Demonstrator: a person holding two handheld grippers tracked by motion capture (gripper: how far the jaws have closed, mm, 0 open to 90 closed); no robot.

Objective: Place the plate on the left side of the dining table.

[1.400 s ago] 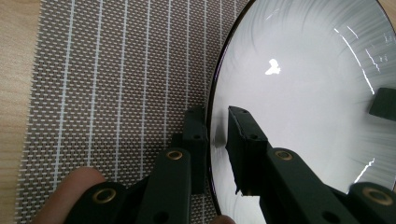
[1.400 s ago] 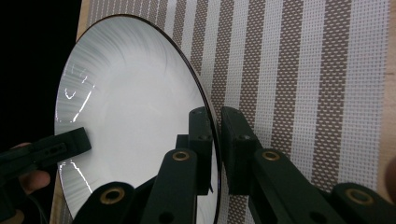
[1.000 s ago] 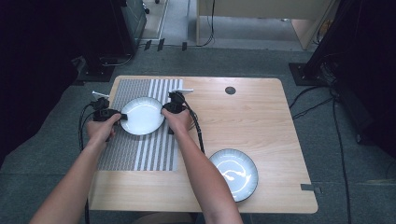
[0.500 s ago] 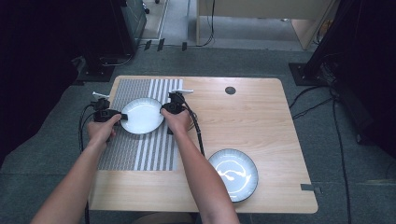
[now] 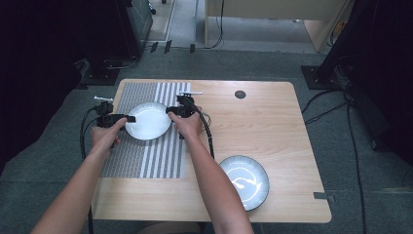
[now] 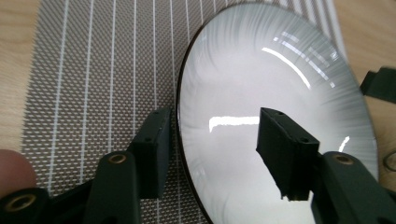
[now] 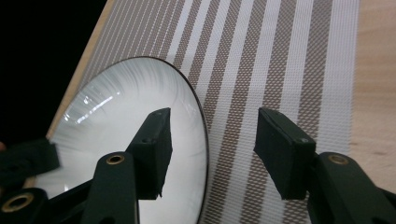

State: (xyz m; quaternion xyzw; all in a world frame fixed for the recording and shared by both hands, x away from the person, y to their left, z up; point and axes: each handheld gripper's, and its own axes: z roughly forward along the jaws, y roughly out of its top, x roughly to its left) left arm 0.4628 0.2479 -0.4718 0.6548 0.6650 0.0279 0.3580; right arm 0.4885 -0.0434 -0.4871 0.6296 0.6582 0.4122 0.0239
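Note:
A white plate (image 5: pixel 148 121) with a dark rim lies on a striped placemat (image 5: pixel 146 161). My left gripper (image 5: pixel 129 118) is at its left edge and my right gripper (image 5: pixel 170 111) at its right edge. In the left gripper view the plate (image 6: pixel 261 88) has its rim between the jaws of the left gripper (image 6: pixel 215 128), with gaps on both sides. The right gripper (image 7: pixel 212 126) straddles the plate (image 7: pixel 116 116) rim the same way. Both pairs of jaws have just been opening and press on nothing.
A second, darker-rimmed plate (image 5: pixel 243 181) sits near the front right of the wooden table (image 5: pixel 272 126). A small black disc (image 5: pixel 240 94) lies at the back. Cables trail from both grippers over the mat and the table's left edge.
Both hands and the plate stay where they were. The high view is too small to show the jaws spreading.

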